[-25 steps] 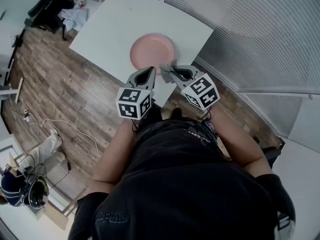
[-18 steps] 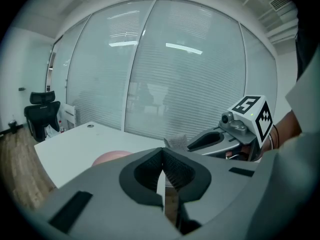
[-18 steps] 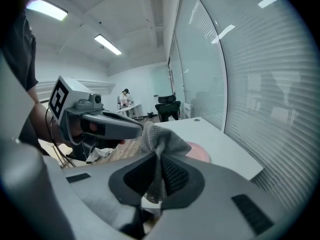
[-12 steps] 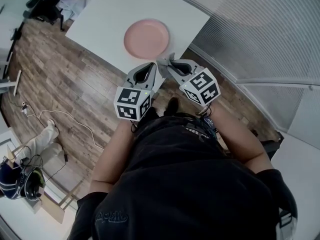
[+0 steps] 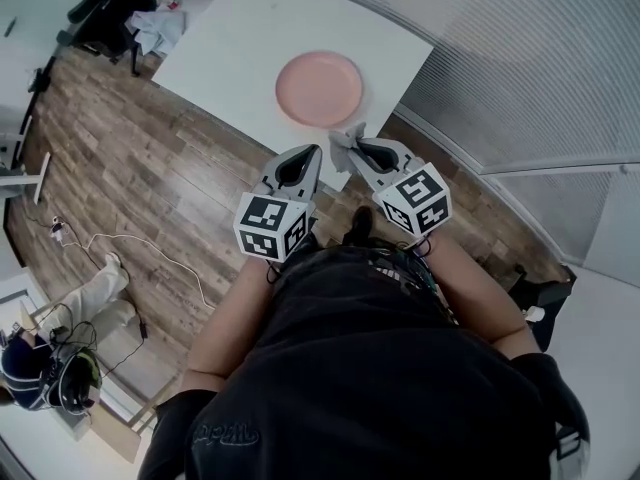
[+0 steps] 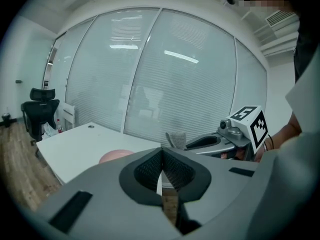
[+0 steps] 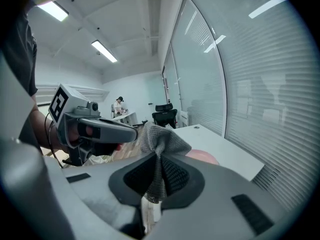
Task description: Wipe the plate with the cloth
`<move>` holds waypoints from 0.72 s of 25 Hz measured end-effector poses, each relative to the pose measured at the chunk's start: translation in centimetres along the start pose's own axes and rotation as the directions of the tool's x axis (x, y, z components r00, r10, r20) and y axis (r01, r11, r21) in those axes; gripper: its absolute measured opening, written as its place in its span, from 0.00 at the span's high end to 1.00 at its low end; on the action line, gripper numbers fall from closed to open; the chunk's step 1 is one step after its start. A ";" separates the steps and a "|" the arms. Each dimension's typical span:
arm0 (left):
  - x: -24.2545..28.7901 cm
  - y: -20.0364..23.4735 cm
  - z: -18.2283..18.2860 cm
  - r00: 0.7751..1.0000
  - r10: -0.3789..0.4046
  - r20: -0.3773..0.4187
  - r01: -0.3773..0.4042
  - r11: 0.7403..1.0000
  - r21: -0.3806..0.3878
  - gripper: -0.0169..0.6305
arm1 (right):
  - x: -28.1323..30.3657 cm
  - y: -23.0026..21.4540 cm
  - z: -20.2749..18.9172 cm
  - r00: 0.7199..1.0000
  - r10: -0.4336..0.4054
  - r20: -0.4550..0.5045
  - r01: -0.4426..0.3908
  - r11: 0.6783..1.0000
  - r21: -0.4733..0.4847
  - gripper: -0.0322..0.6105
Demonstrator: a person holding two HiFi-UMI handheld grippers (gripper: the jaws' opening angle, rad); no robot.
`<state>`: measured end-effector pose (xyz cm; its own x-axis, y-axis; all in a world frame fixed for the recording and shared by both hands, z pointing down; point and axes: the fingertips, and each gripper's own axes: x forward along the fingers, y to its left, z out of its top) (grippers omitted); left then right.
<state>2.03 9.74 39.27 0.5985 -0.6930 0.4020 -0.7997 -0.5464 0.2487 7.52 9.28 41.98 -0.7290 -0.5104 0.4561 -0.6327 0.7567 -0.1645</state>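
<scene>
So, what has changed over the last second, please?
The left tongs and right tongs drew back from the pink plate toward the person; earlier their tips overlapped its near rim. Unchanged: grey cloth clamped in the right tongs, left tongs shut and empty.

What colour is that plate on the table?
The plate is pink; the head view shows it best.

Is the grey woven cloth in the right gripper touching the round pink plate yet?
Apart. In the head view, bare white table shows between the grey woven cloth, pinched in the right gripper, and the round pink plate.
</scene>
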 end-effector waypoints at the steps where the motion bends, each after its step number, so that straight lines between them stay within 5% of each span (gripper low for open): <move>1: -1.0 0.4 0.2 1.000 -0.004 0.012 0.004 1.000 0.001 0.95 | 0.3 0.8 0.3 1.000 -0.005 0.005 0.005 1.000 -0.003 0.89; 18: -10.9 1.0 -0.1 0.989 -0.133 0.067 0.129 0.989 0.067 0.95 | 0.8 10.7 2.3 0.991 -0.109 0.074 0.108 0.994 0.017 0.89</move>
<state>-5.33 16.76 35.20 0.7014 -0.6440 0.3053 -0.7111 -0.6614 0.2386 -0.42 16.03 38.56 -0.6734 -0.6185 0.4049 -0.7118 0.6904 -0.1291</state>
